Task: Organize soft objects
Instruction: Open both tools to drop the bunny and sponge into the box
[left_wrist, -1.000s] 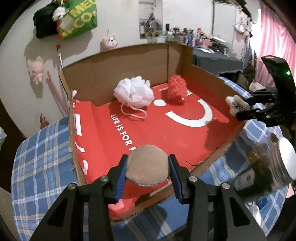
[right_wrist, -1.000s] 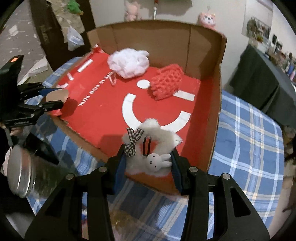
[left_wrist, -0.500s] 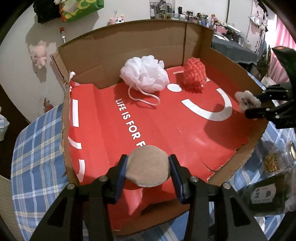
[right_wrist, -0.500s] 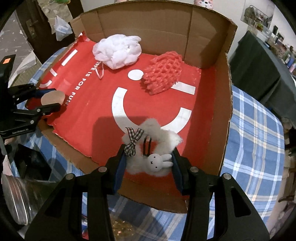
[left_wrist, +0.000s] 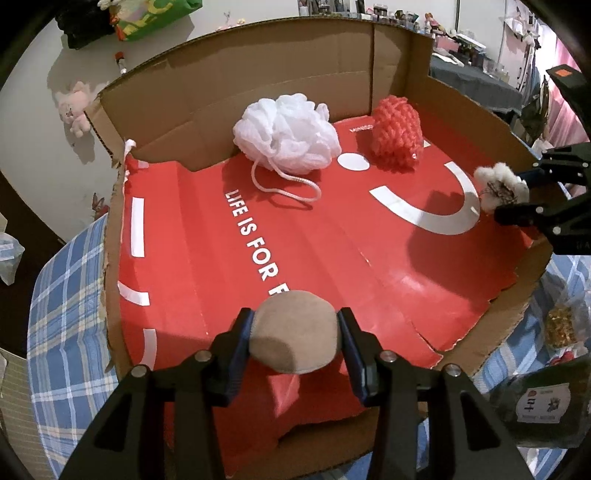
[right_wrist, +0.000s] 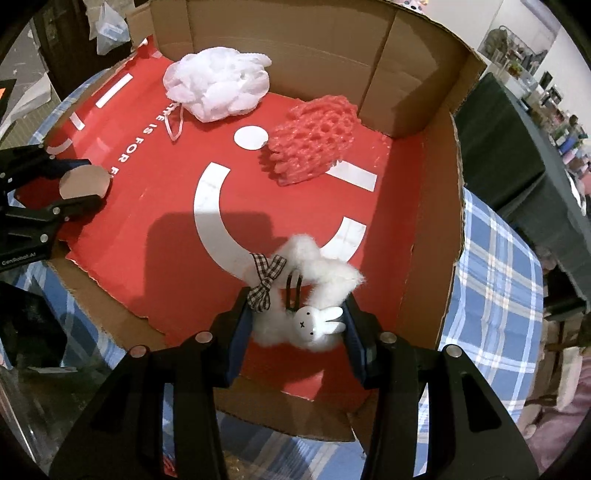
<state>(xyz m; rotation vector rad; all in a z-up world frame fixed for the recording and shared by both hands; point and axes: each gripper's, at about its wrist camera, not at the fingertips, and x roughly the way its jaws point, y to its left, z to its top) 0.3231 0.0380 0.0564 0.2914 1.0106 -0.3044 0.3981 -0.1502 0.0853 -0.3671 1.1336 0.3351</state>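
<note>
Cardboard box (left_wrist: 236, 110) floor with white loofah (left_wrist: 286, 138), red mesh sponge (left_wrist: 397, 133) beyond both loaded jaws.

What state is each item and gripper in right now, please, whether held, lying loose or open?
Left gripper: shut on the tan round pad.
Tan round pad: held above the box's near edge.
Right gripper: shut on the white fluffy bunny scrunchie.
White fluffy bunny scrunchie: held over the box.
White mesh bath pouf: lying loose in the box.
Red net sponge: lying loose in the box.
Open cardboard box: flaps up.

Open red floor (left_wrist: 332, 251) before loofah (left_wrist: 288, 134)
</note>
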